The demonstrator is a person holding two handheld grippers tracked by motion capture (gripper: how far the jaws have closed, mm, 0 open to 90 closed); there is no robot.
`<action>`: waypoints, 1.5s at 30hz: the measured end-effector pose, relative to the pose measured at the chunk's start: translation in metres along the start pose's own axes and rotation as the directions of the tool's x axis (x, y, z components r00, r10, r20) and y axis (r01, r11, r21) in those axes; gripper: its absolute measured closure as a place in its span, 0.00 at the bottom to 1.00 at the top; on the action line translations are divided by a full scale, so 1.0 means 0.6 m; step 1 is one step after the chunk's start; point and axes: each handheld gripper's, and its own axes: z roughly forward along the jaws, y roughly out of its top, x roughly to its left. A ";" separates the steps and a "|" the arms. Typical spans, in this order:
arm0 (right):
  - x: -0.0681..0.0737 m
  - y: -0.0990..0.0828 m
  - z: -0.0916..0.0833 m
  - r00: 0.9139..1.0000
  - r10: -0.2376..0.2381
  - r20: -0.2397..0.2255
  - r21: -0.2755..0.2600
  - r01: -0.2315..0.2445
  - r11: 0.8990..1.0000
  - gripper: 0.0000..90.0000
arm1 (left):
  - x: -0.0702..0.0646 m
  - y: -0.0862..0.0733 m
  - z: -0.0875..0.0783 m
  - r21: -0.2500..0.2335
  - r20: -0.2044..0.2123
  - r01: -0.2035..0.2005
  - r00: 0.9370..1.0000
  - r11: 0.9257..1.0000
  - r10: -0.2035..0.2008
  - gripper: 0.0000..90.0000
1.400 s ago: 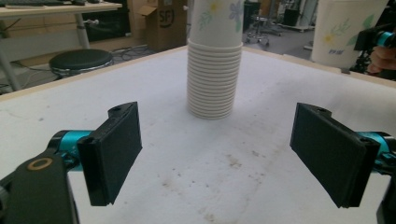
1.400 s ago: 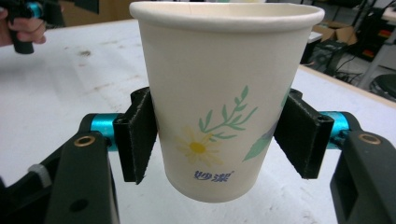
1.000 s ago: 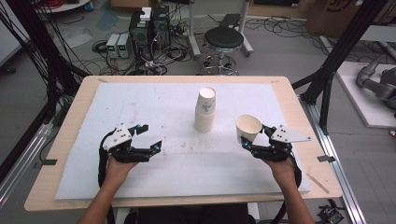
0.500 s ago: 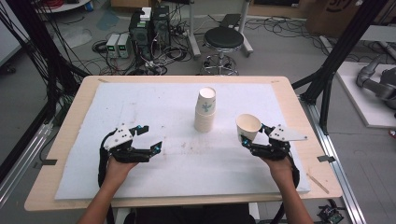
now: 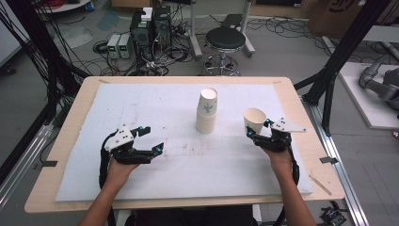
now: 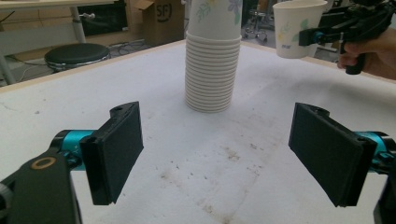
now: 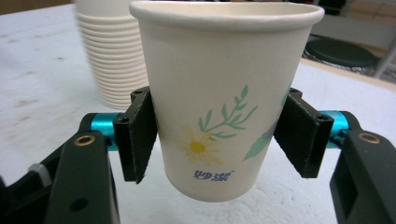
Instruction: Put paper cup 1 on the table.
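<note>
Paper cup (image 5: pixel 254 121) pinched upright in the right gripper (image 5: pixel 256 134), clear of the table (image 5: pixel 70 108).
From left to right: the left gripper (image 5: pixel 151 140) rests on the white mat (image 5: pixel 141 103) with its jaws spread and nothing between them; the stack of cups (image 5: pixel 207 111) stands mid-table; just beside it, the right gripper's jaws clamp the flowered cup's sides.

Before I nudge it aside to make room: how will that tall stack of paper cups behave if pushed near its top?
The stack of paper cups is tall and narrow, so it would probably tip rather than slide. It stands on a soft-looking white mat, which likely adds drag at the base. Thin paper walls suggest it is light; a low push seems safer.
</note>
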 end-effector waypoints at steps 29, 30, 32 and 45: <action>-0.029 -0.036 0.023 0.996 0.085 0.034 0.250 -0.091 0.964 0.33 | 0.004 -0.004 0.001 0.004 -0.013 0.007 1.000 1.000 -0.007 0.19; -0.030 -0.037 0.022 0.994 0.101 0.031 0.253 -0.105 0.962 0.29 | 0.005 -0.004 0.001 0.006 -0.013 0.008 1.000 1.000 -0.008 0.19; -0.028 -0.037 0.018 0.990 0.133 0.038 0.248 -0.139 0.959 0.27 | 0.007 -0.004 0.000 0.007 -0.016 0.008 1.000 1.000 -0.008 0.19; -0.001 -0.028 -0.057 0.992 0.121 0.022 0.172 -0.123 0.977 0.24 | 0.019 0.002 -0.017 -0.039 -0.039 0.066 0.997 0.997 -0.068 0.18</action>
